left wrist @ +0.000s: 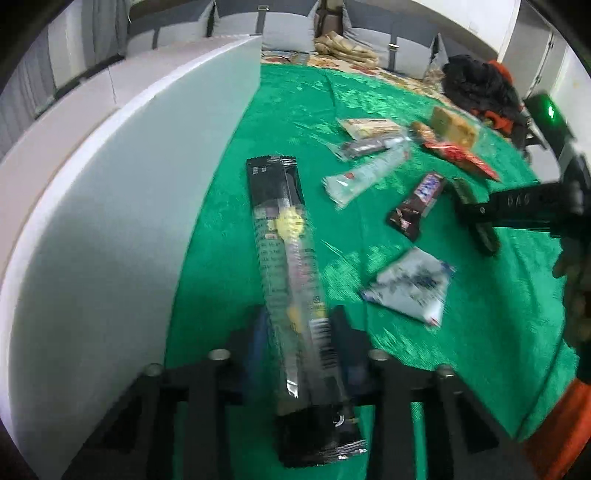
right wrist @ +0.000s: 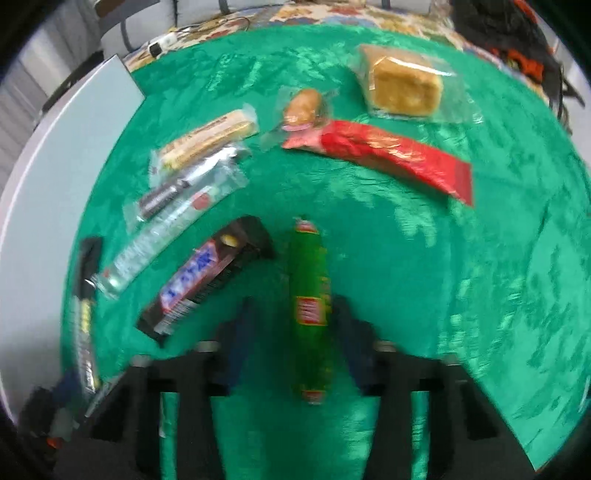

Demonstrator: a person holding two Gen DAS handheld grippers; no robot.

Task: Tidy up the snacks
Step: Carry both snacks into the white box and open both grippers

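Observation:
My left gripper (left wrist: 295, 317) is shut on a long black and clear snack packet (left wrist: 290, 258), held above the green cloth (left wrist: 498, 332) beside the white board (left wrist: 110, 221). My right gripper (right wrist: 291, 314) holds a green snack stick (right wrist: 309, 306) between its fingers, which press its sides. From the left wrist the right gripper (left wrist: 476, 218) shows over the cloth at right. On the cloth lie a Snickers bar (right wrist: 207, 273), a clear long packet (right wrist: 166, 229), a pale bar (right wrist: 208, 138), a dark small packet (right wrist: 166, 194), a red packet (right wrist: 388, 155), a wrapped cake (right wrist: 402, 85) and a small bun (right wrist: 303, 107).
A white and blue packet (left wrist: 410, 288) lies on the cloth near the left gripper. The white board (right wrist: 44, 184) borders the cloth on the left. A patterned cloth with cables (right wrist: 207, 26) and a dark bundle with orange (left wrist: 480, 88) lie at the far side.

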